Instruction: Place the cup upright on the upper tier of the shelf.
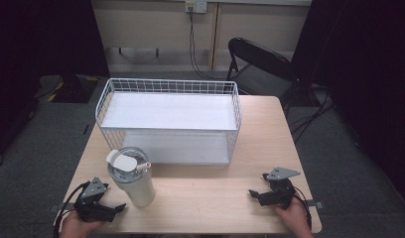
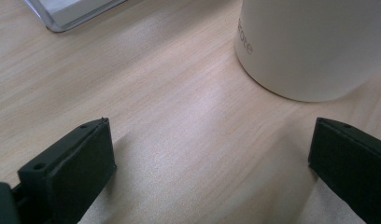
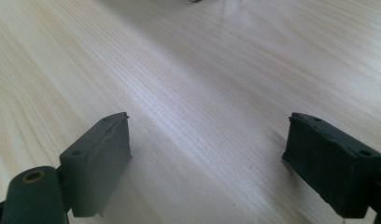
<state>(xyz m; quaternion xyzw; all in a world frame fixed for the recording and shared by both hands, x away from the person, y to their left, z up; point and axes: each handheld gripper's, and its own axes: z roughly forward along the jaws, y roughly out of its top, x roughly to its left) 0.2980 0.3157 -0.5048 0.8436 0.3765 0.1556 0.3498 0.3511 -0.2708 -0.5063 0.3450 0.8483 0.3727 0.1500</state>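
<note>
I hold 1 tool in each hand, low over the near edge of the tabletop [image 1: 215, 191]. My left tool [image 1: 118, 208] has its jaws spread wide with nothing between them, and my right tool [image 1: 251, 194] is likewise spread apart over bare wood. The cup [image 1: 132, 177], a cream tumbler with a clear lid and a short straw, stands upright on the tabletop just beside my left tool, in front of the wire rack [image 1: 168, 121]; in the left gripper view its base [image 2: 310, 46] sits ahead and to the right of my jaws, not yet between them. As I judge it, the step in hand is reaching for the cup, and to do it well I should swing the left tool toward it, centre the body between both pads, keep the jaws level and low on the wall below the lid, and close gently so it does not tip or slide. The surface is pale wood grain, smooth and slightly shiny. Beyond the table I see grey carpet, a black folding chair [image 1: 262, 64], dark curtains and a cable hanging from a wall socket.
</note>
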